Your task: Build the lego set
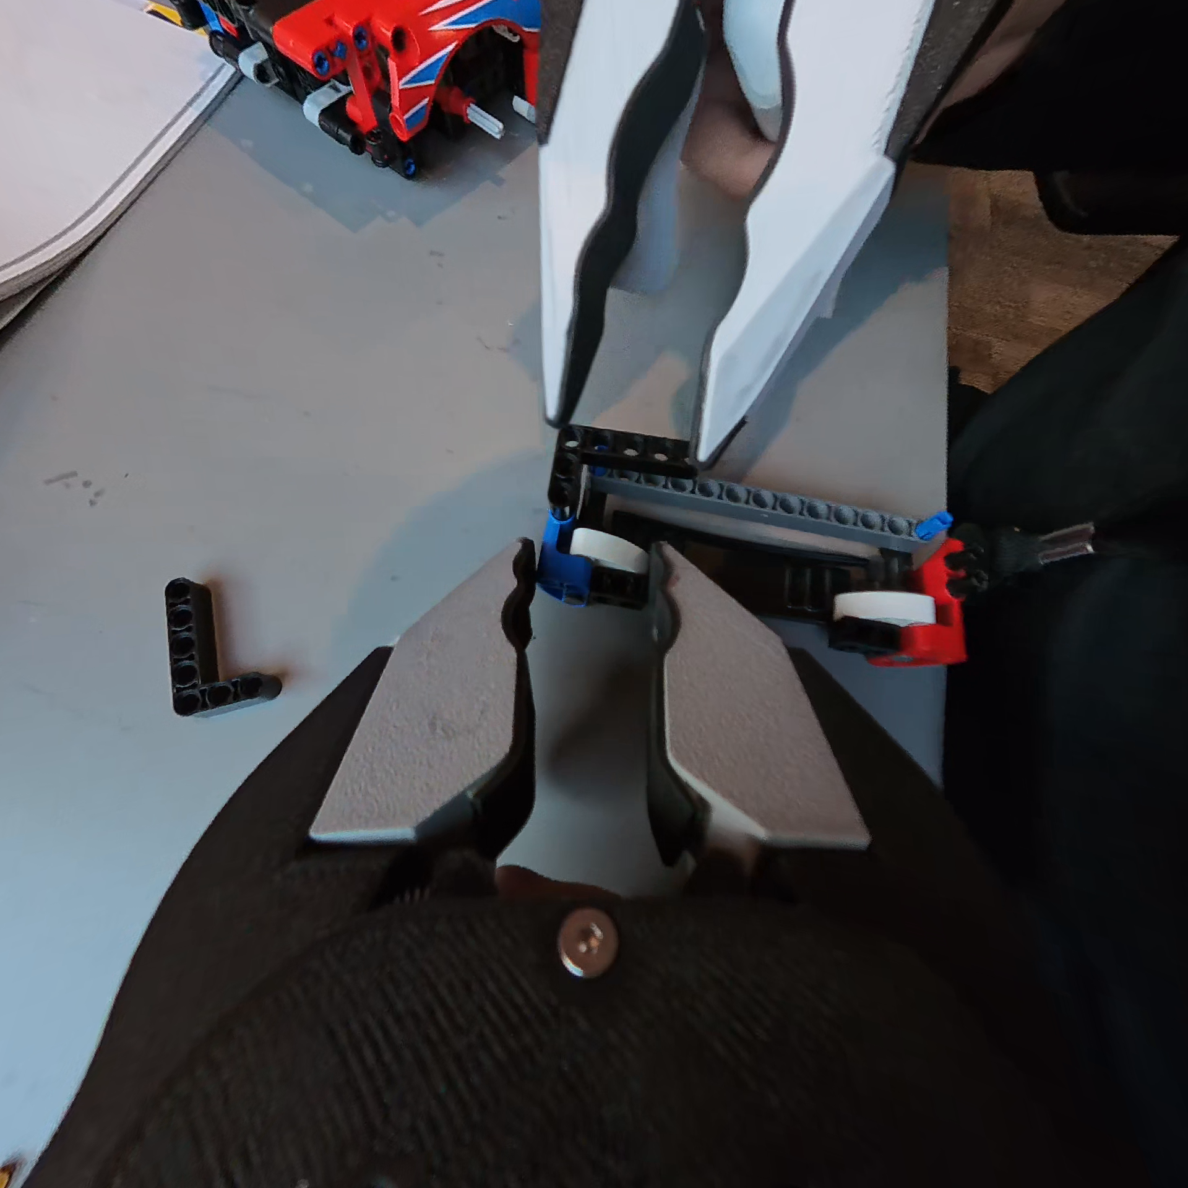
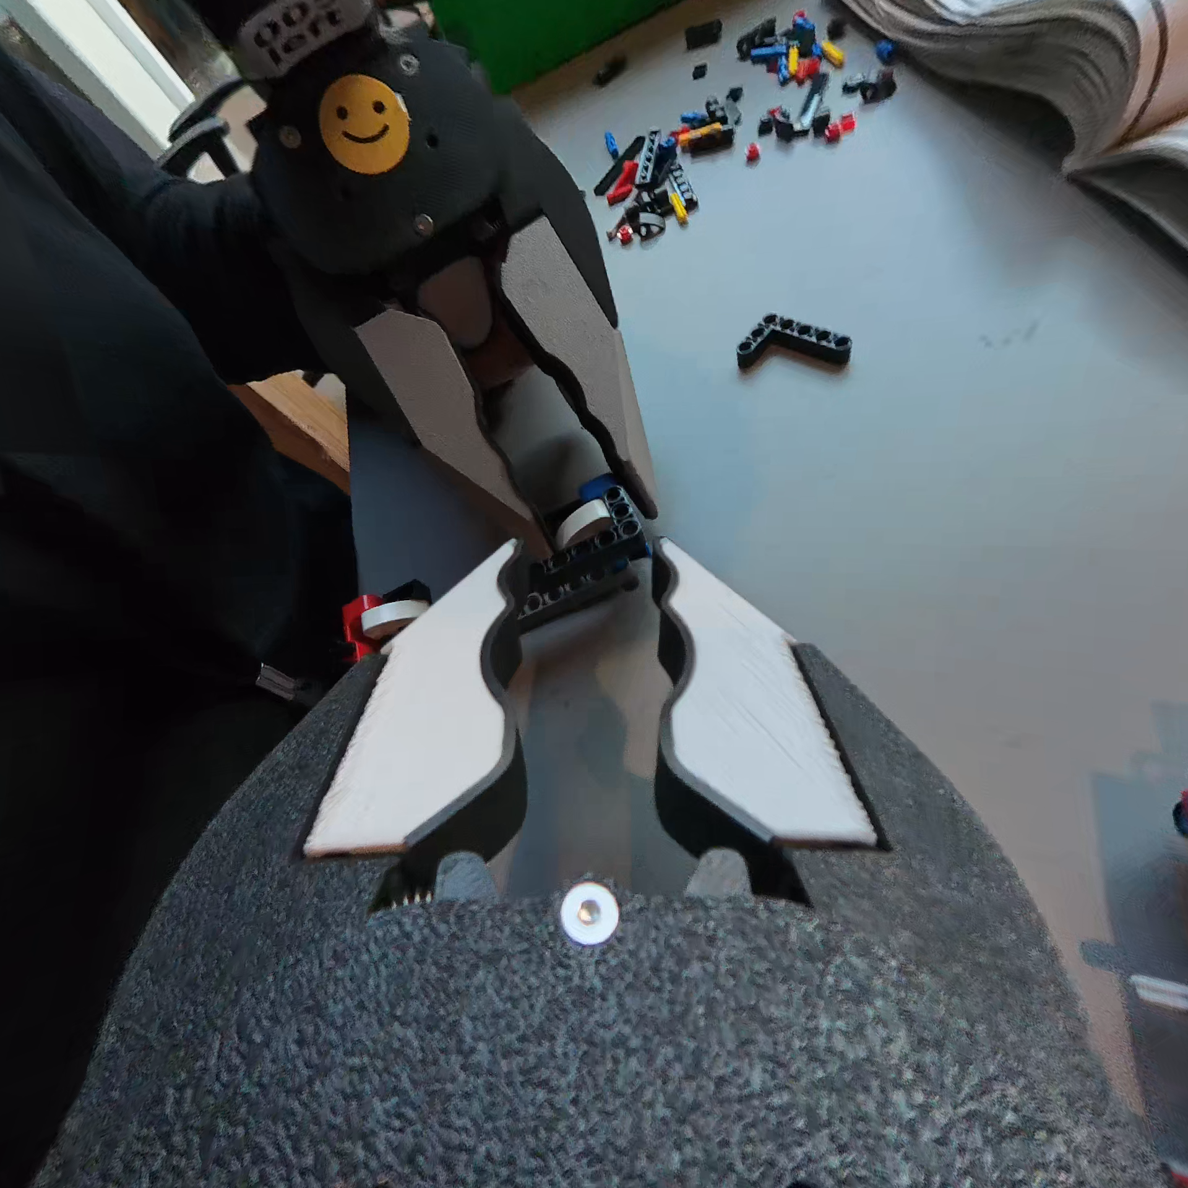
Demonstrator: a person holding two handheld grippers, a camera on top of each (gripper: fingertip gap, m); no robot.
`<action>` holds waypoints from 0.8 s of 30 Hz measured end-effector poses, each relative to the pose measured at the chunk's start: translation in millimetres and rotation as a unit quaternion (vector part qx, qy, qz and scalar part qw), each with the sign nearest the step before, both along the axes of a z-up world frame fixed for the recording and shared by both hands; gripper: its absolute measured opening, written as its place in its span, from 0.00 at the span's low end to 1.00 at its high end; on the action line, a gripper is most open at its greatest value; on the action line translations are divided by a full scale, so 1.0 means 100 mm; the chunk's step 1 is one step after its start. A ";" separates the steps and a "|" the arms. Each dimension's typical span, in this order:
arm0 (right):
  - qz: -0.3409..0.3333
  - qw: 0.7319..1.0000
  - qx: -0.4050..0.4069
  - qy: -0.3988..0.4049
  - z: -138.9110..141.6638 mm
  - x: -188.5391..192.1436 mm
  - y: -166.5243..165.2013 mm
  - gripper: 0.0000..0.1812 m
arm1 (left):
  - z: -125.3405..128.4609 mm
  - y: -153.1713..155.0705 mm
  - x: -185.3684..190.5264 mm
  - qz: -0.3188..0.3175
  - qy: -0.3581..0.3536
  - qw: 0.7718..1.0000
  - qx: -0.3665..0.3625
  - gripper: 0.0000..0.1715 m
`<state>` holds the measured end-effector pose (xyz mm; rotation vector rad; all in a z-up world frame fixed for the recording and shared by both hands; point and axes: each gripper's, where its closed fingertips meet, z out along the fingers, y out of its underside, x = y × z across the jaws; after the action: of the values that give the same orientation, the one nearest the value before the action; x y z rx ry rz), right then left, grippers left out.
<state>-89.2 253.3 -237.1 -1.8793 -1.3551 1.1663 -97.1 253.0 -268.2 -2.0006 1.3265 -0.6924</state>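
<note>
My left gripper (image 1: 594, 566) and right gripper (image 2: 585, 559) both hang parted around the lego frame (image 1: 739, 514) on the grey table (image 1: 289, 386), gripping nothing, while only the right view shows the loose brick pile (image 2: 739, 122).

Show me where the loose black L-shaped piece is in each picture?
Left wrist view: the black L-shaped beam lies alone on the grey table, left of centre.
Right wrist view: the same beam lies right of centre, in the upper half.
Shared landmark: the white wheel at the frame's blue end, where both grippers meet.
</note>
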 end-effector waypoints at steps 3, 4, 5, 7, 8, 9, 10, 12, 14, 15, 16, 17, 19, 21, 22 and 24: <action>0.053 0.996 0.070 -0.005 0.01 0.00 -0.02 0.26 | 0.00 -0.02 0.00 -0.004 -0.001 1.000 -0.007 0.19; 0.069 0.993 0.093 -0.008 0.01 0.00 -0.02 0.27 | 0.00 -0.03 0.00 -0.008 -0.002 1.000 -0.012 0.19; 0.083 0.990 0.112 -0.011 0.01 0.00 -0.01 0.27 | -0.01 -0.04 0.00 -0.011 -0.003 1.000 -0.015 0.19; 0.110 0.986 0.127 -0.016 0.01 -0.02 -0.03 0.27 | -0.01 -0.05 0.00 -0.013 -0.002 1.000 -0.012 0.19; 0.126 0.984 0.129 -0.017 0.01 -0.02 -0.06 0.27 | -0.01 -0.05 0.00 -0.013 -0.001 1.000 -0.010 0.19; 0.132 0.982 0.133 -0.020 0.01 -0.03 -0.07 0.26 | -0.01 -0.06 0.00 -0.012 -0.001 1.000 -0.010 0.19; 0.136 0.982 0.130 -0.023 -0.01 -0.03 -0.08 0.26 | -0.01 -0.07 0.00 -0.011 -0.002 1.000 -0.012 0.19; 0.145 0.982 0.116 -0.023 -0.04 -0.04 -0.12 0.22 | -0.01 -0.08 -0.01 -0.010 -0.002 1.000 -0.016 0.19; 0.142 0.983 0.111 -0.015 -0.04 -0.06 -0.13 0.22 | -0.01 -0.09 -0.02 -0.012 -0.004 1.000 -0.020 0.19; 0.140 0.984 0.106 -0.012 -0.04 -0.06 -0.14 0.22 | -0.01 -0.10 -0.02 -0.013 -0.005 1.000 -0.022 0.19; 0.137 0.986 0.098 -0.009 -0.05 -0.06 -0.14 0.22 | -0.01 -0.10 -0.02 -0.014 -0.005 1.000 -0.024 0.19; 0.135 0.986 0.095 -0.009 -0.04 -0.06 -0.14 0.22 | -0.01 -0.10 -0.02 -0.014 -0.005 1.000 -0.025 0.19; 0.131 0.987 0.093 -0.002 -0.02 -0.05 -0.13 0.22 | -0.01 -0.10 -0.03 -0.015 -0.006 0.999 -0.030 0.19; 0.124 0.989 0.074 0.011 0.03 -0.04 -0.13 0.22 | -0.01 -0.11 -0.04 -0.017 -0.006 0.999 -0.031 0.19; 0.119 0.991 0.064 0.015 0.05 -0.03 -0.11 0.22 | -0.01 -0.10 -0.05 -0.018 -0.004 0.999 -0.029 0.19; 0.109 0.993 0.048 0.023 0.10 -0.03 -0.07 0.19 | -0.01 -0.10 -0.07 -0.020 -0.002 0.999 -0.026 0.19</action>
<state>-91.7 246.4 -227.4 -1.6591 -1.5914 1.2178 -104.4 243.3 -269.6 -2.0179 1.3632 -0.7559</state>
